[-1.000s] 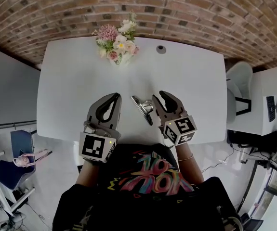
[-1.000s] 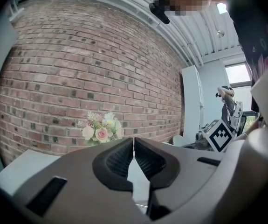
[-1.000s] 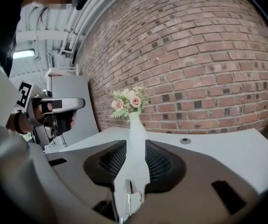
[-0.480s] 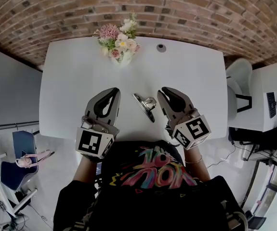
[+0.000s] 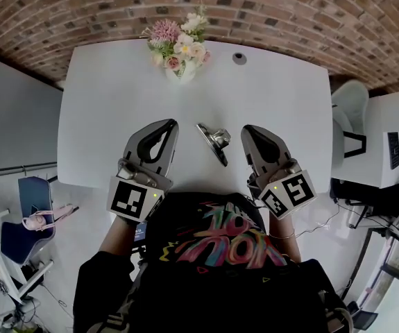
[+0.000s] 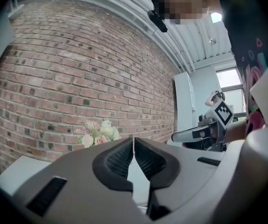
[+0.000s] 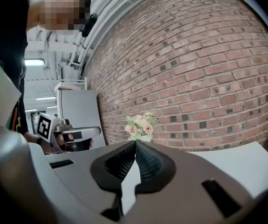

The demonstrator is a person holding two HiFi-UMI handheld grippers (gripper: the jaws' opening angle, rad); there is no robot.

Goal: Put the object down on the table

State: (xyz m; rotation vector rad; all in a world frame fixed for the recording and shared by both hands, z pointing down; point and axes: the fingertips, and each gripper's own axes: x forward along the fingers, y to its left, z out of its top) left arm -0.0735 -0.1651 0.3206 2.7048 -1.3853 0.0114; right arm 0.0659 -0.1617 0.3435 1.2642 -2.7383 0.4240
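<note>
Silver metal clip (image 5: 214, 141): flat on white counter (image 5: 116, 103), between the 2 claws, touching neither.
Left claw (image 5: 169, 125): together, empty.
Right claw (image 5: 248, 131): closing together, empty.
Placement apparently complete; nothing left.

Head view overhead; both low, facing flowers (image 5: 180, 47).

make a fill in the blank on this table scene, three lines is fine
1. The metal object lies on the white ____.
2. The jaws of the left hand-held gripper are ____, with nothing between them.
3. The vase of flowers stands at the far edge, in front of a ____ wall.

Missing words: table; shut; brick
</note>
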